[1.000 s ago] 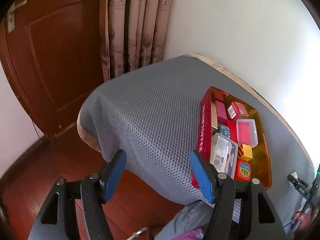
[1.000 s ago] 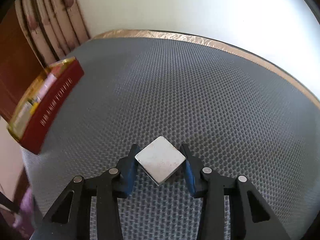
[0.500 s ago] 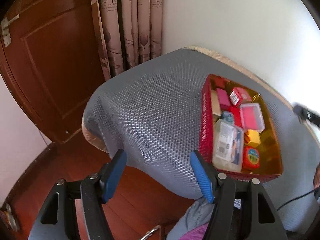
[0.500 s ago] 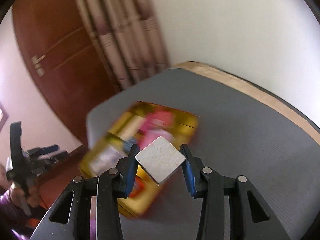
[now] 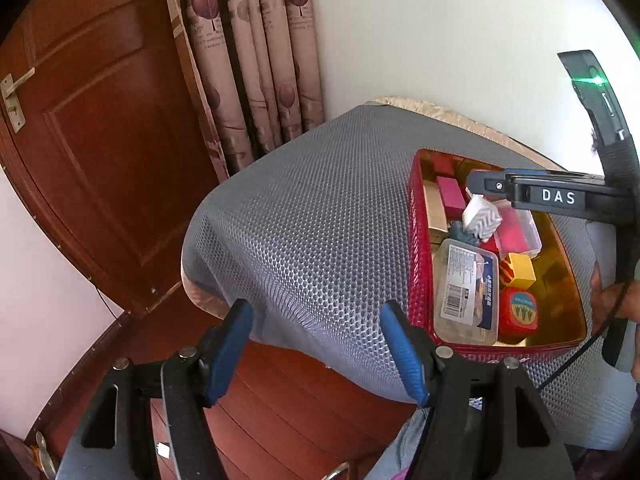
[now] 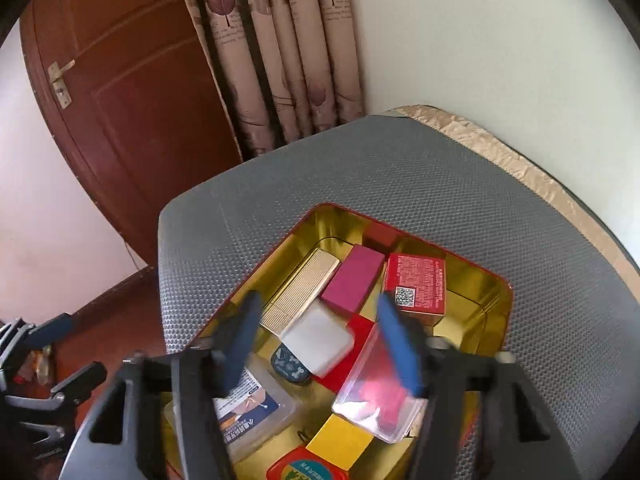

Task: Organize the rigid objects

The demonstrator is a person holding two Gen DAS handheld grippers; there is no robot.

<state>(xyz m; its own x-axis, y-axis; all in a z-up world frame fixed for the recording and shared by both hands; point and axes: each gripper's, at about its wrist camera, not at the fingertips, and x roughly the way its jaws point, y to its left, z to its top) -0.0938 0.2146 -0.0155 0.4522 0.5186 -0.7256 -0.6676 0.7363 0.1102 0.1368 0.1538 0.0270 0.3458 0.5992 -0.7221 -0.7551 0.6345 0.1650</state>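
Note:
A red tin tray (image 5: 416,240) with a gold inside (image 6: 492,292) stands on the grey mesh-covered table (image 5: 320,220). It holds several small boxes. My right gripper (image 6: 320,344) is open right above the tray; in the left wrist view it reaches in from the right (image 5: 484,186). The white square box (image 6: 318,338) has left the jaws and sits blurred among the boxes; it also shows in the left wrist view (image 5: 482,216). My left gripper (image 5: 316,352) is open and empty, off the table's near-left edge.
A wooden door (image 5: 100,140) and a patterned curtain (image 5: 256,60) stand behind the table's left corner. A white wall (image 6: 500,60) runs along the far side. Red wooden floor (image 5: 280,400) lies below the table edge. The person's hand (image 5: 612,300) holds the right gripper.
My right gripper moved over the tray and opened, letting go of the white square box, which dropped in. My left gripper drew back slightly and stayed open.

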